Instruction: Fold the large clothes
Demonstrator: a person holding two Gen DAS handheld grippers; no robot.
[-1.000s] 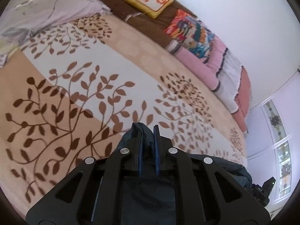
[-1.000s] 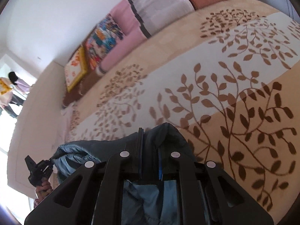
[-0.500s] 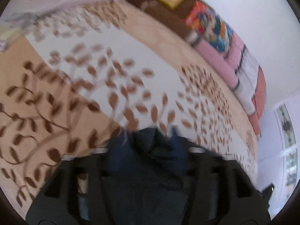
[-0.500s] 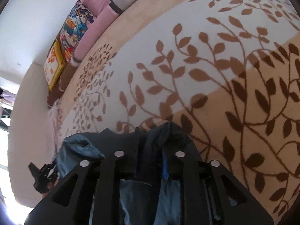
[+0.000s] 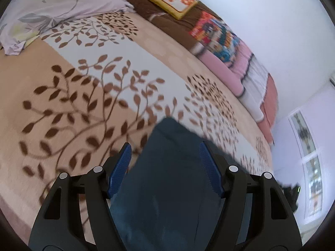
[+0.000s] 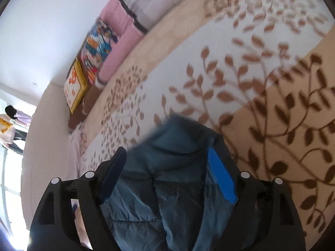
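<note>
A dark blue quilted jacket (image 5: 167,177) lies on the leaf-patterned bedspread (image 5: 83,83). In the left wrist view its edge sits between the spread fingers of my left gripper (image 5: 164,152), which is open and just above it. In the right wrist view the same jacket (image 6: 173,177) lies between the spread fingers of my right gripper (image 6: 167,156), which is open too. The jacket's lower part is hidden behind both gripper bodies.
A row of folded blankets and cushions (image 5: 219,41) lines the far edge of the bed by the white wall. A pale lilac sheet (image 5: 62,6) is crumpled at the far left. The row also shows in the right wrist view (image 6: 113,41).
Both grippers were shut on the jacket's edge a second ago. Both have opened and let the jacket go, and it now rests on the bedspread.
</note>
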